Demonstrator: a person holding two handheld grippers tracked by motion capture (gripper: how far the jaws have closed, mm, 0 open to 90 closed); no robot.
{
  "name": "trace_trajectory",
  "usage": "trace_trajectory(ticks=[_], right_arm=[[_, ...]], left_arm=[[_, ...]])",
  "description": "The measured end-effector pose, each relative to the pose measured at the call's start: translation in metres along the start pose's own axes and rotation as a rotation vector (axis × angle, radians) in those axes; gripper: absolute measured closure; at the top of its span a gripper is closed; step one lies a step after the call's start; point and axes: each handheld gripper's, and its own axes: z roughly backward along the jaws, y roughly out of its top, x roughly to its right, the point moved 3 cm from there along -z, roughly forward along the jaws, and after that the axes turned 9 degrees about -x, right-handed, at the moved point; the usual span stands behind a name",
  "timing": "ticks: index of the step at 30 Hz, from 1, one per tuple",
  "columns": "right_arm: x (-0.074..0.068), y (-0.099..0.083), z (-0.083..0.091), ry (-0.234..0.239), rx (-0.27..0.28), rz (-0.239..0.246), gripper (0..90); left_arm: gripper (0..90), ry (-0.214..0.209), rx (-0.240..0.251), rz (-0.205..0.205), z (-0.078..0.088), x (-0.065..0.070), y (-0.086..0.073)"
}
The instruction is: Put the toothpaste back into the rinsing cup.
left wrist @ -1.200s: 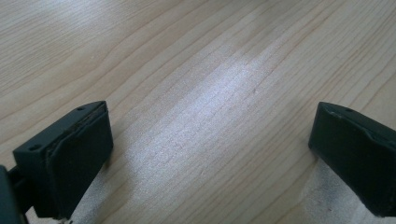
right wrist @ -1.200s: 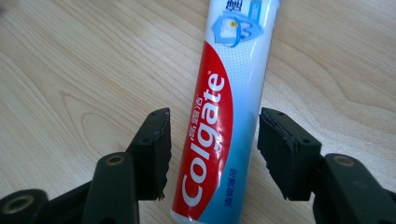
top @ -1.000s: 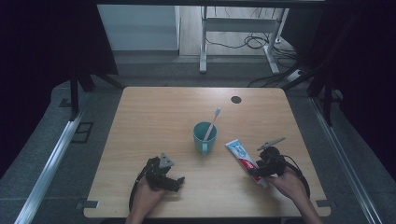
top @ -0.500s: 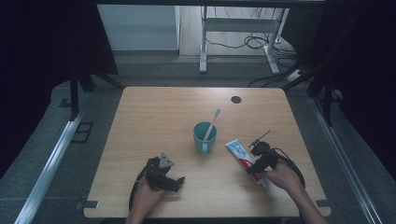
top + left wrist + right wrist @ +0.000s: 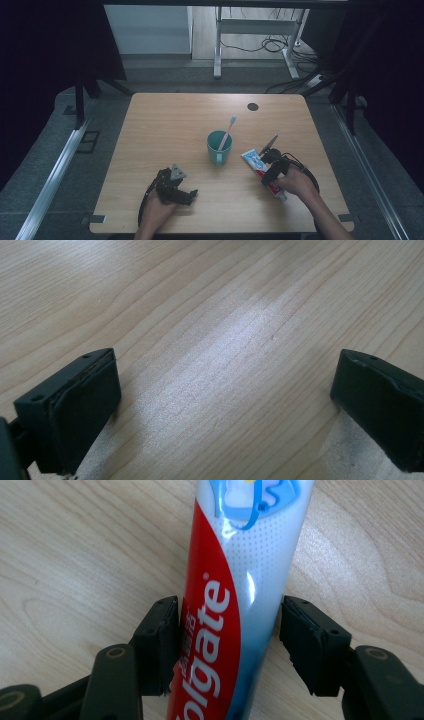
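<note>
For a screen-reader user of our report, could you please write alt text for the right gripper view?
A red, white and blue Colgate toothpaste tube lies on a light wooden table, between the two black jaws of the right gripper. The left pad touches the tube's side; whether the right pad touches it is unclear.

Light wooden table (image 5: 165, 125), teal cup (image 5: 219, 146) near its middle, toothpaste tube (image 5: 256, 162) lying just right of it

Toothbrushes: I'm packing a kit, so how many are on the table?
1. The toothbrush stands tilted in the teal cup near the table's middle. None seem hidden.
</note>
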Motion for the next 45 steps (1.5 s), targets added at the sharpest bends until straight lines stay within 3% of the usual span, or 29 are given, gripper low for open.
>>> trace_trajectory(ticks=[9, 17, 21, 29, 33, 45], right_arm=[[-0.003, 0.01, -0.002, -0.009, -0.057, -0.03, 48.2], [0.0, 0.008, 0.004, 0.017, -0.043, -0.048, 64.4], [0.002, 0.006, 0.005, 0.027, -0.031, -0.042, 68.0], [0.003, 0.005, 0.007, 0.039, -0.023, -0.034, 70.2], [0.005, 0.003, 0.008, 0.017, -0.008, -0.02, 70.3], [0.006, -0.003, 0.021, 0.027, 0.064, -0.005, 70.5]], left_arm=[[0.0, 0.0, 0.0, 0.0, 0.0, 0.0, 0.0], [0.0, 0.0, 0.0, 0.0, 0.0, 0.0, 0.0], [0.0, 0.0, 0.0, 0.0, 0.0, 0.0, 0.0], [0.0, 0.0, 0.0, 0.0, 0.0, 0.0, 0.0], [0.0, 0.0, 0.0, 0.0, 0.0, 0.0, 0.0], [0.0, 0.0, 0.0, 0.0, 0.0, 0.0, 0.0]])
